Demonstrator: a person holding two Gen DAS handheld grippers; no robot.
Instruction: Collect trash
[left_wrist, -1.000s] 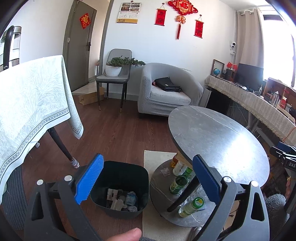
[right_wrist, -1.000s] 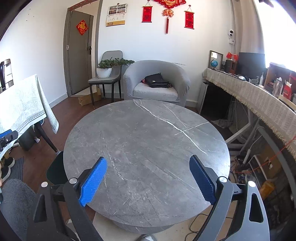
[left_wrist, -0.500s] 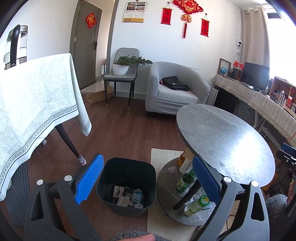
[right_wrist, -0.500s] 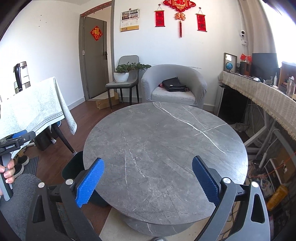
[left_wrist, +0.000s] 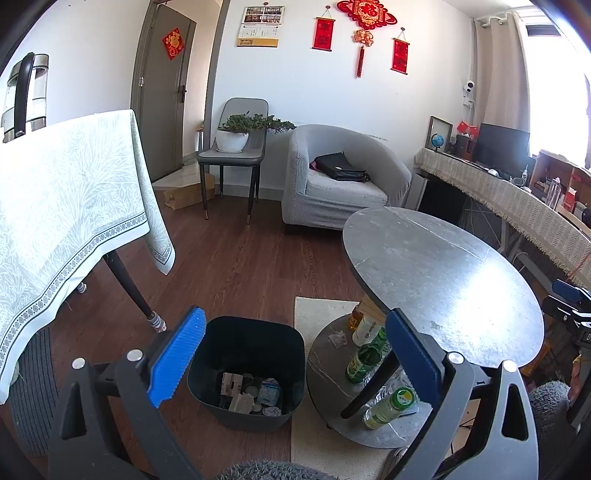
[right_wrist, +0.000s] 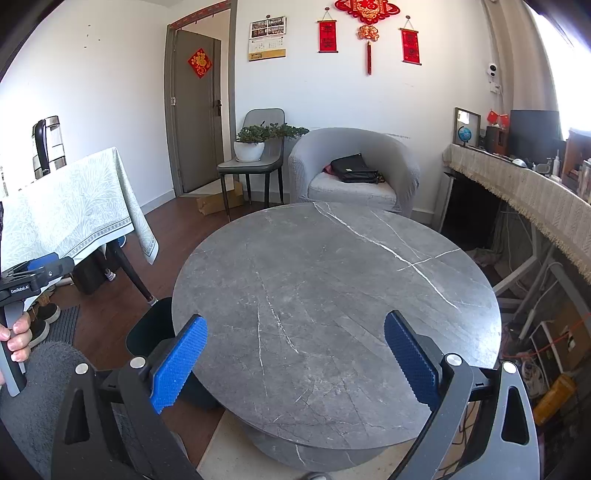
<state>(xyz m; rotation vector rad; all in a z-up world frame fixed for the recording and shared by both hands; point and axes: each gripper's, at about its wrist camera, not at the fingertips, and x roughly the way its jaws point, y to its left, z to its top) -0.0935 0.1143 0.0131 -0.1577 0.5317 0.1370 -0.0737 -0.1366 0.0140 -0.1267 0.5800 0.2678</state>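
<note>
A dark bin (left_wrist: 246, 369) stands on the floor left of the round grey marble table (left_wrist: 439, 280); it holds several pieces of crumpled paper and packets (left_wrist: 251, 395). My left gripper (left_wrist: 293, 356) is open and empty, high above the bin. A crumpled tissue (left_wrist: 338, 338) and several bottles (left_wrist: 364, 362) lie on the table's lower shelf (left_wrist: 321, 373). My right gripper (right_wrist: 293, 360) is open and empty above the near edge of the tabletop (right_wrist: 332, 295). The bin's rim (right_wrist: 147, 332) shows left of the table there.
A table with a pale green cloth (left_wrist: 62, 221) stands at the left, a grey armchair (left_wrist: 343, 181) and a chair with a plant (left_wrist: 236, 147) at the back, a cluttered sideboard (left_wrist: 517, 199) at the right. A cream rug (left_wrist: 317, 435) lies under the round table.
Both grippers have drawn back and risen, so the bin and table look a little farther away. Both stay open and empty.
</note>
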